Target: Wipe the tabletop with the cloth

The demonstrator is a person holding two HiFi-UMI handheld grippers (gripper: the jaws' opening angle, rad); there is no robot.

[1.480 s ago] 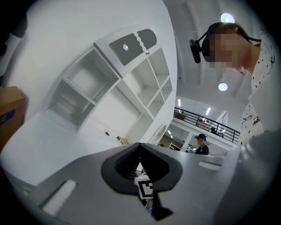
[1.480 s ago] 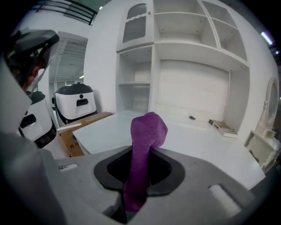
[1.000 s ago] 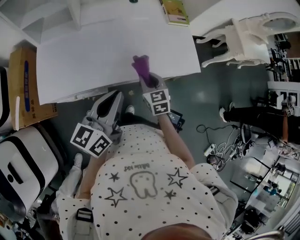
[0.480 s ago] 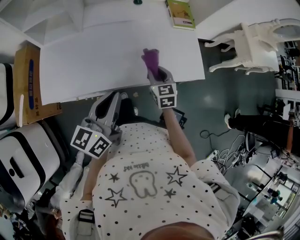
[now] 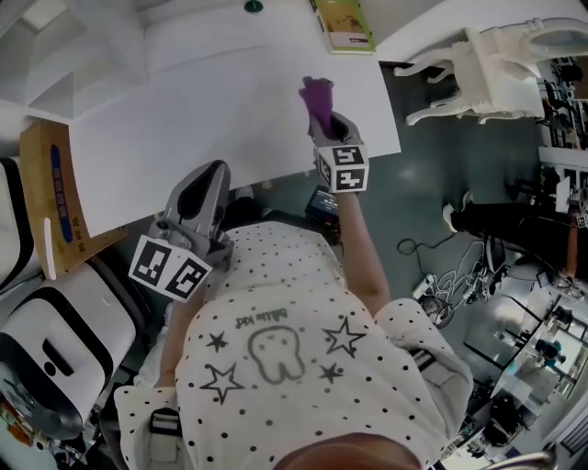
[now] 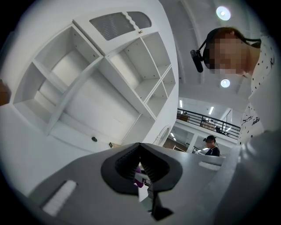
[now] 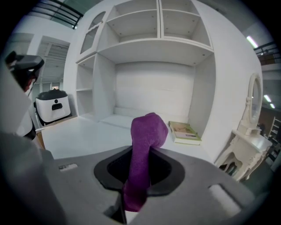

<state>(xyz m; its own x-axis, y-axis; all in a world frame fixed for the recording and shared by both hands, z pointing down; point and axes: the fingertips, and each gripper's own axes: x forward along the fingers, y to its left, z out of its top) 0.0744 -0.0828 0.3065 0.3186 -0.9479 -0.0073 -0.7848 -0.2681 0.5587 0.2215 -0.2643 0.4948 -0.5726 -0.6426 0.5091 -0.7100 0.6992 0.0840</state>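
Purple cloth (image 5: 317, 95): pinching it in right gripper (image 5: 323, 121) fingers, wiping upper-right worktop (image 5: 202, 101); holding left gripper (image 5: 208, 174) fingers closed, empty; probably midway.

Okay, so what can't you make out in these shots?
1. Head view: whether the purple cloth touches the tabletop; the top-down angle hides any gap.
2. Right gripper view: the cloth's wiping face, hidden behind its own bulk.
3. Head and right gripper views: the book cover print, too small.
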